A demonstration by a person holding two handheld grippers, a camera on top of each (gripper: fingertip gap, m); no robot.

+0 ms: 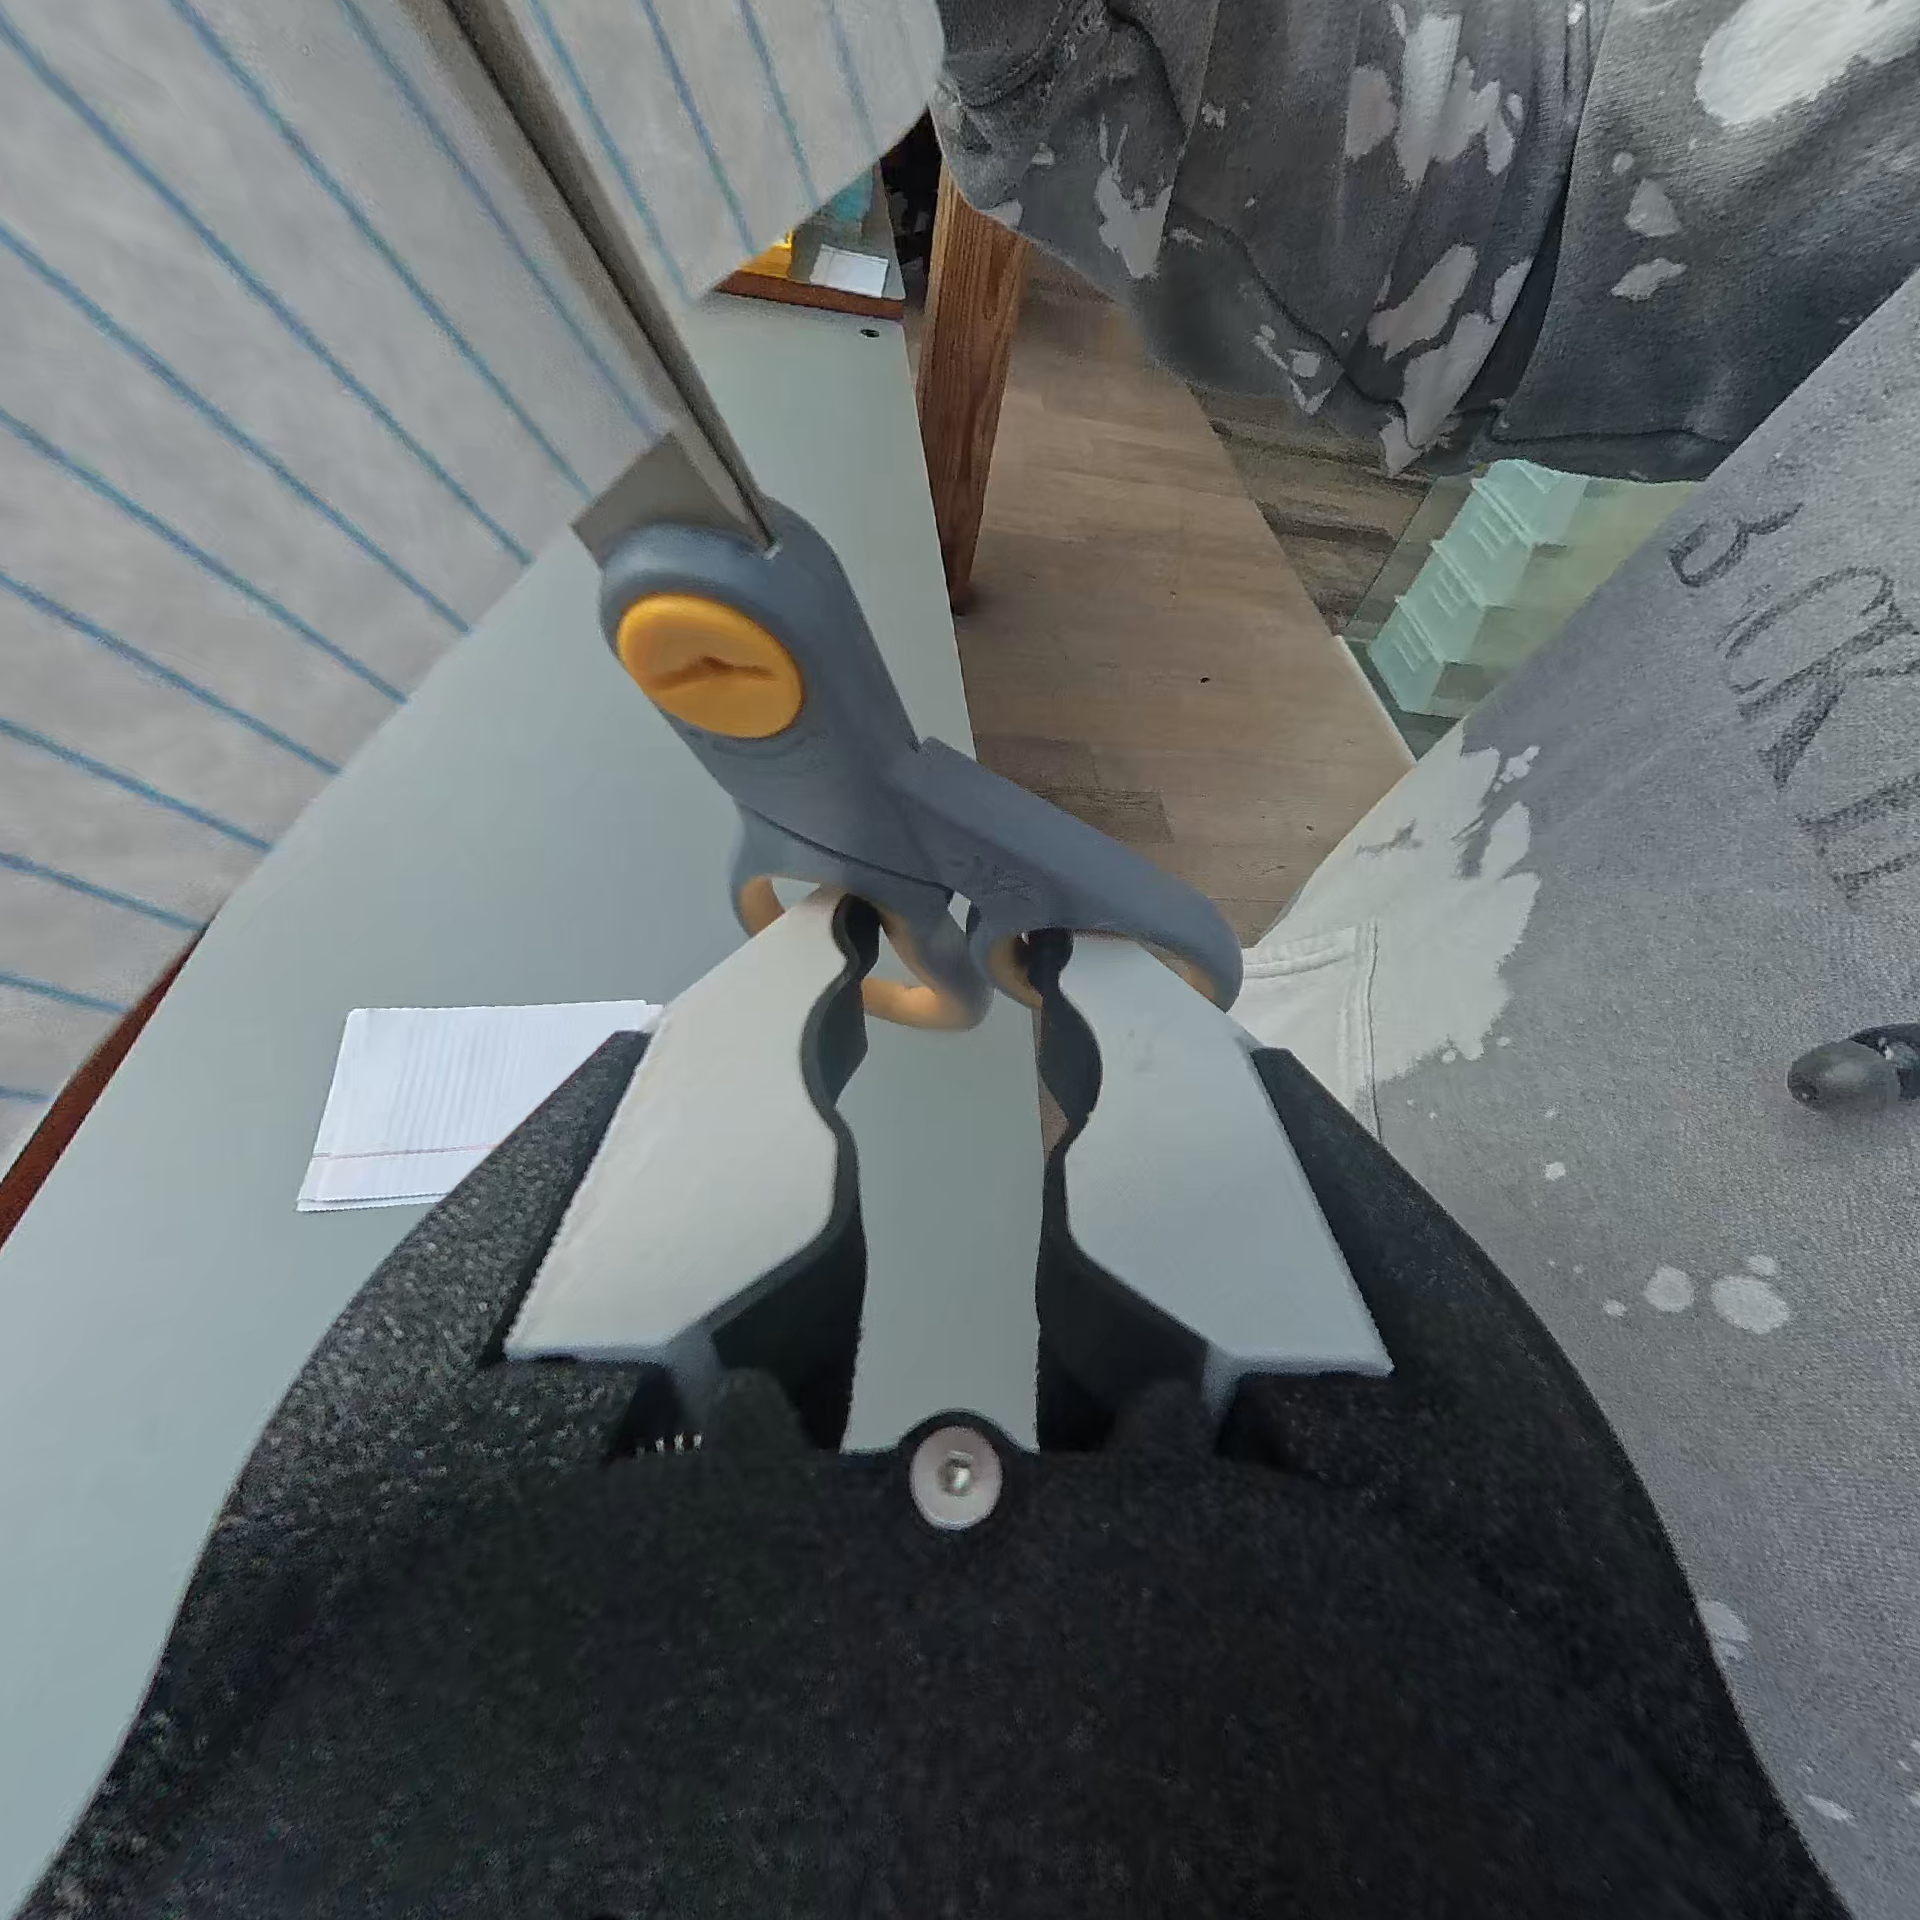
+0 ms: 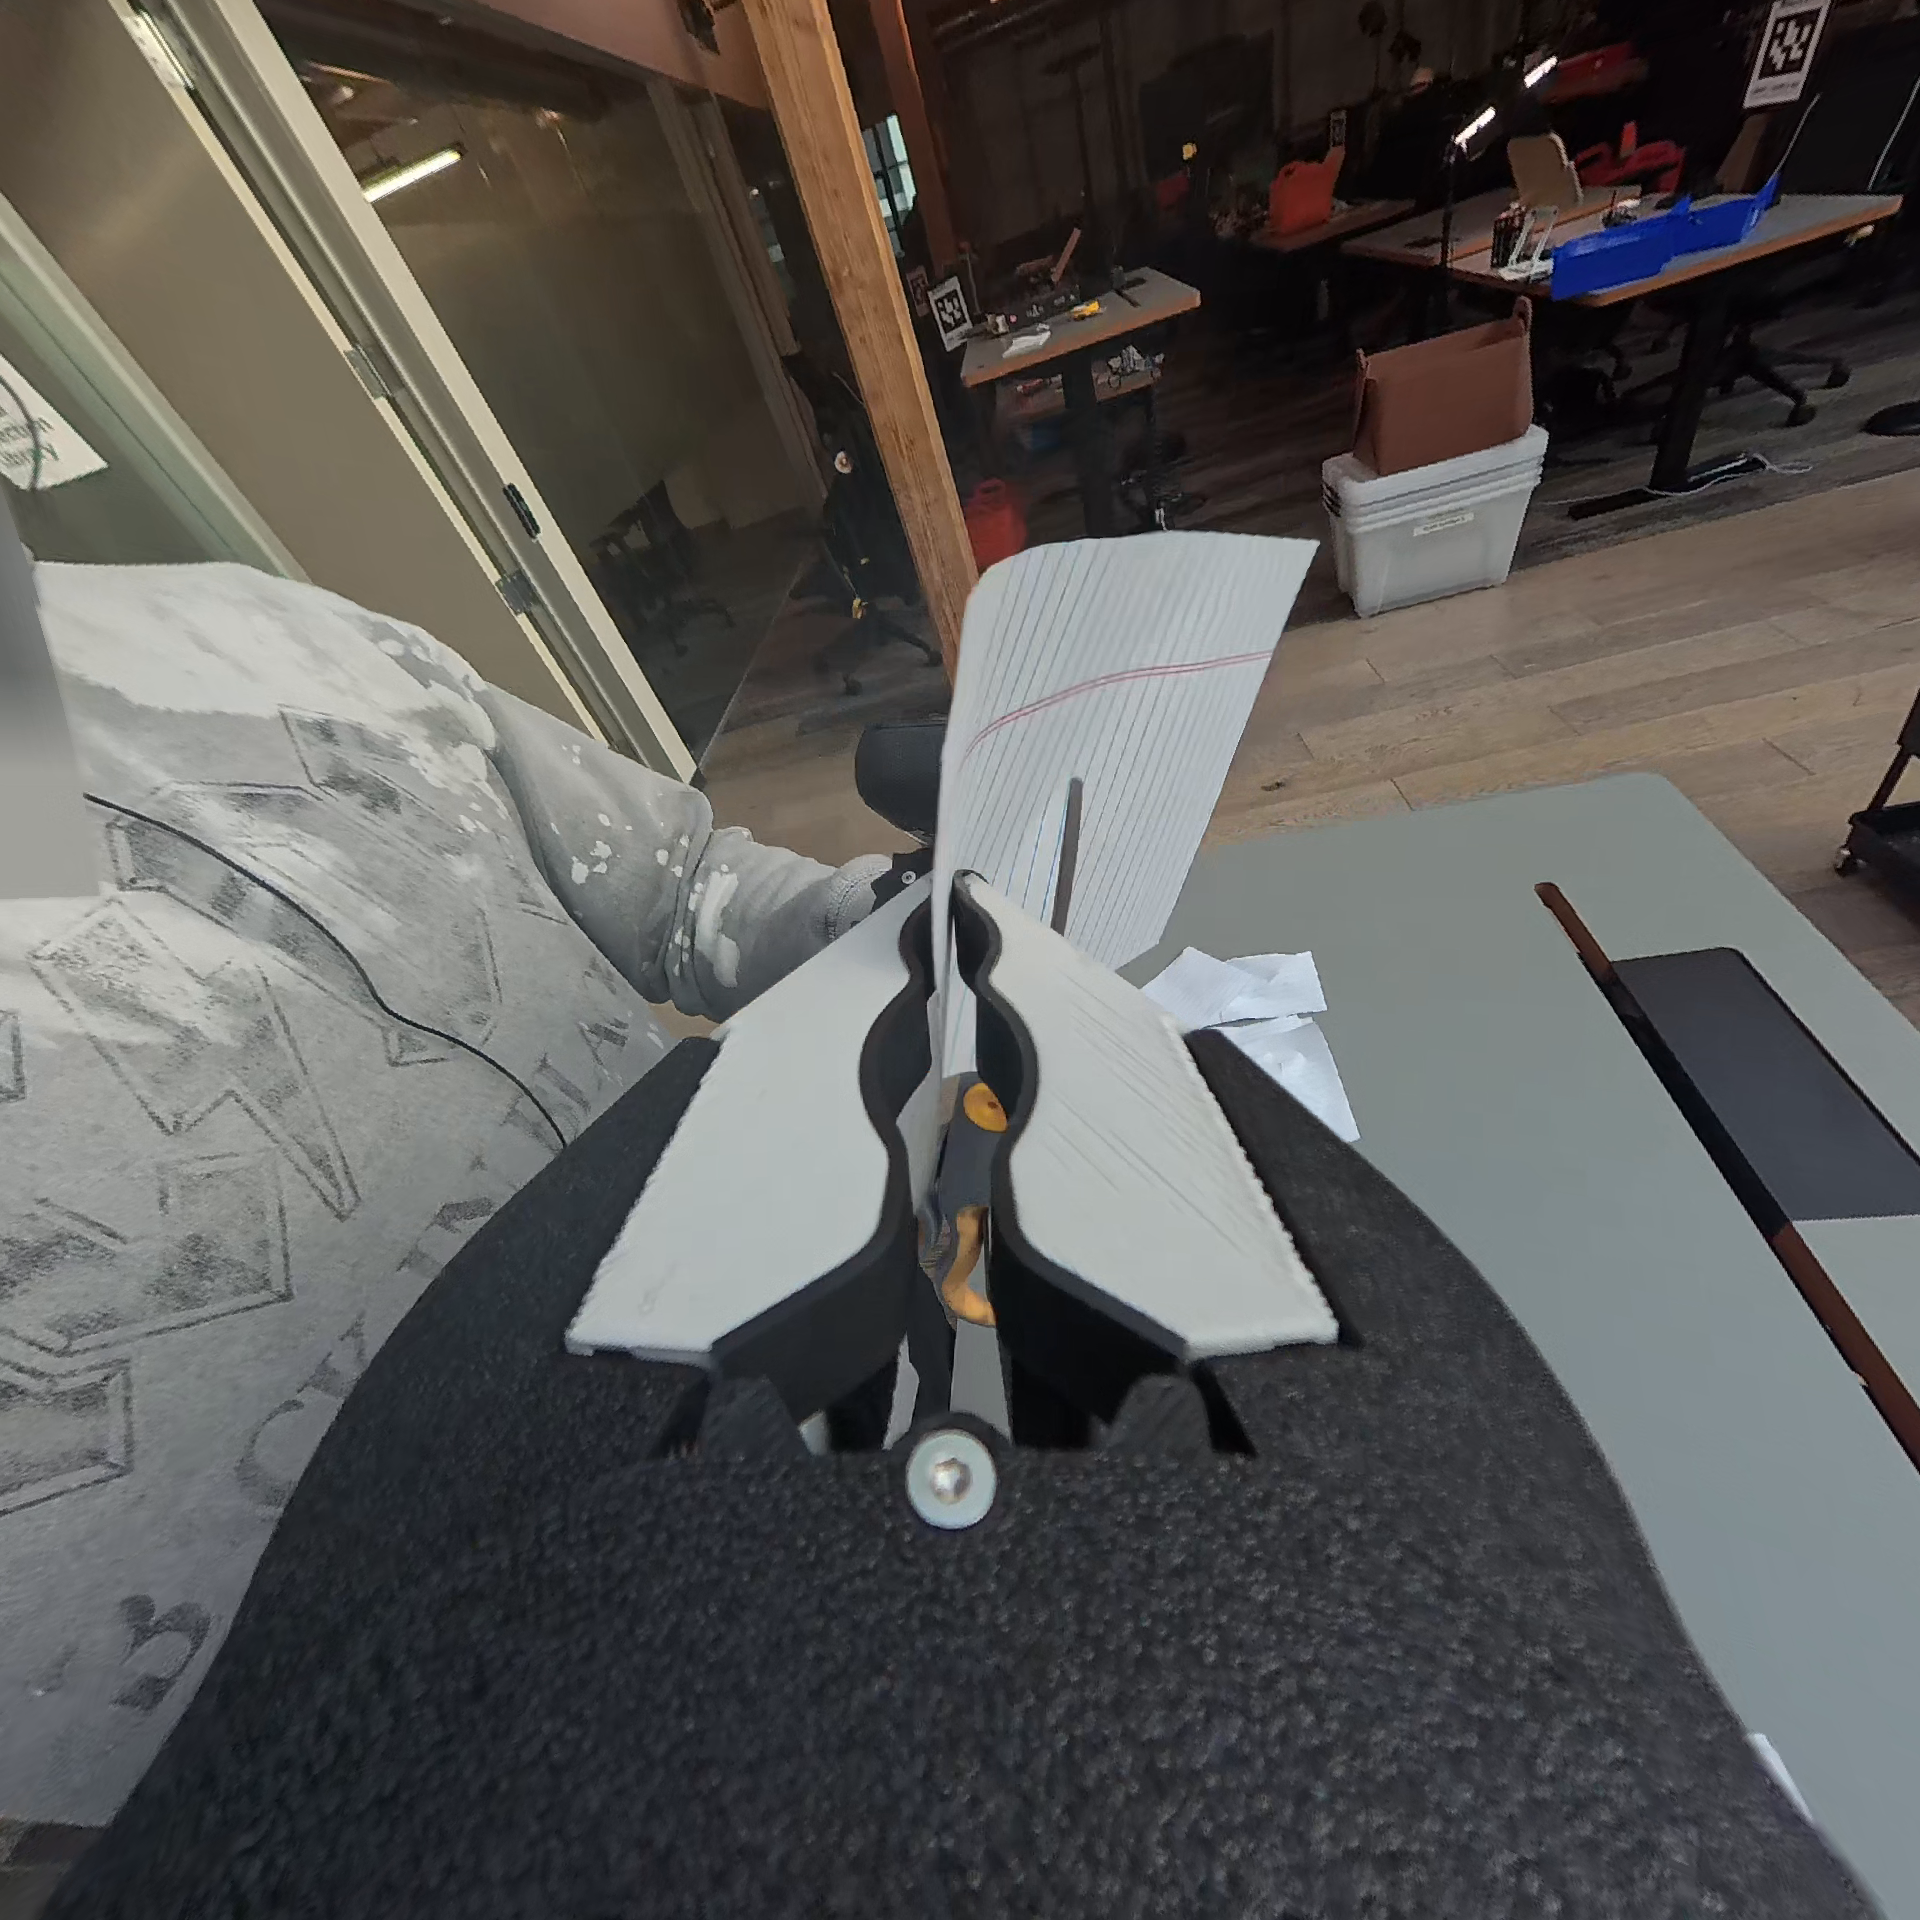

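My left gripper (image 1: 951,935) holds grey scissors with an orange pivot (image 1: 831,748). One fingertip sits in each handle loop, with the jaws partly apart. The scissor blade runs up into a sheet of blue-lined white paper (image 1: 208,416) at the upper left. My right gripper (image 2: 951,894) is shut on the lower edge of that lined paper (image 2: 1122,675) and holds it upright above the grey table (image 2: 1455,1039). In the right wrist view the scissors (image 2: 961,1174) show through the gap between the fingers, and the dark blade pokes past the sheet.
A cut piece of lined paper (image 1: 447,1101) lies on the grey table (image 1: 416,831). Paper scraps (image 2: 1247,987) and a black panel (image 2: 1766,1081) are on the table. A person's grey sweatshirt (image 1: 1558,208) is close by. A wooden post (image 2: 852,312) and white bins (image 2: 1434,520) stand beyond.
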